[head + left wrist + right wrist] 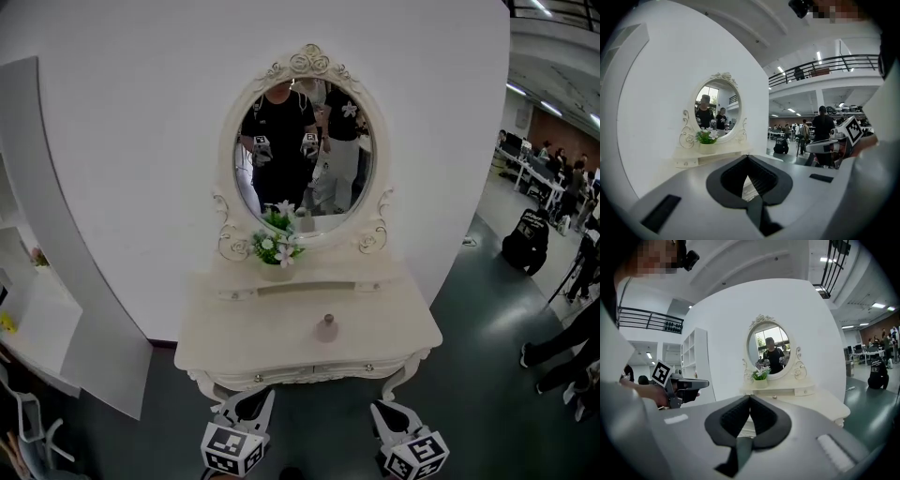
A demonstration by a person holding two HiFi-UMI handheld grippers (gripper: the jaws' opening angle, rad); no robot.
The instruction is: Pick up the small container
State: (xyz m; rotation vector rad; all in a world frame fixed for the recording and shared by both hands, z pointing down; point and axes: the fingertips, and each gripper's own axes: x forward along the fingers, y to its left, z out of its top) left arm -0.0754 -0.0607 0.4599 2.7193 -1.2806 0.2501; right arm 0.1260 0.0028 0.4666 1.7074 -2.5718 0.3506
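A: Container?
B: Small container [327, 327] stands upright mid-table [394, 328], alone. Mirror [302, 150] behind it, flower pot [277, 251] at the mirror's foot.
A: Grippers?
B: Left gripper [747, 157]: jaws pressed together, nothing between. Right gripper [750, 397]: same, tips touching, empty. Both short of the table's front edge, well apart from the container.
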